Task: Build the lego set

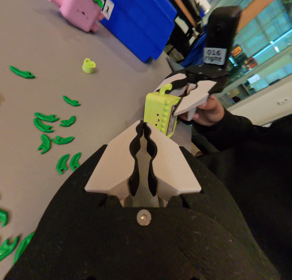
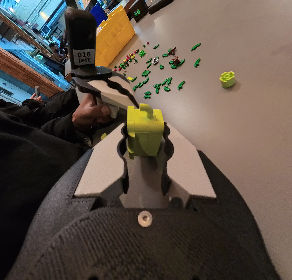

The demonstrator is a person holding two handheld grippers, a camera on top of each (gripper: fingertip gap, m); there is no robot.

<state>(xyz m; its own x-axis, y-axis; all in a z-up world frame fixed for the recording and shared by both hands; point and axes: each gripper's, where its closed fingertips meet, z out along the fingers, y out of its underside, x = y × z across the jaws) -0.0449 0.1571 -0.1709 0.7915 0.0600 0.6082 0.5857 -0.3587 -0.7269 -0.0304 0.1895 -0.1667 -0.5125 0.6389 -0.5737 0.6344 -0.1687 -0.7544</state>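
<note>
My right gripper (image 2: 144, 124) is shut on a lime green block build (image 2: 145, 130) with a curved lime hook (image 2: 147, 111) on top, and holds it above the grey table (image 2: 221, 130). Both pads press its sides. In the left wrist view the build (image 1: 158, 112) shows a small dotted face and a row of studs, held by the right gripper (image 1: 172, 98). My left gripper (image 1: 143, 124) is shut, its tips right at the build's lower corner. In the right wrist view its tips (image 2: 136, 105) touch the build's top beside the hook.
Several dark green leaf pieces (image 1: 45, 125) lie scattered on the table. A lime round piece (image 1: 89, 65) stands apart from them. A pink block build (image 1: 77, 8) and a blue bin (image 1: 139, 22) are at the back. A yellow bin (image 2: 113, 33) and small red, yellow and brown pieces (image 2: 128, 60) lie farther off. There is about 4 cm between the tips of the two grippers. From the right gripper's tips to the lime round piece (image 1: 89, 65) is close to 10 cm.
</note>
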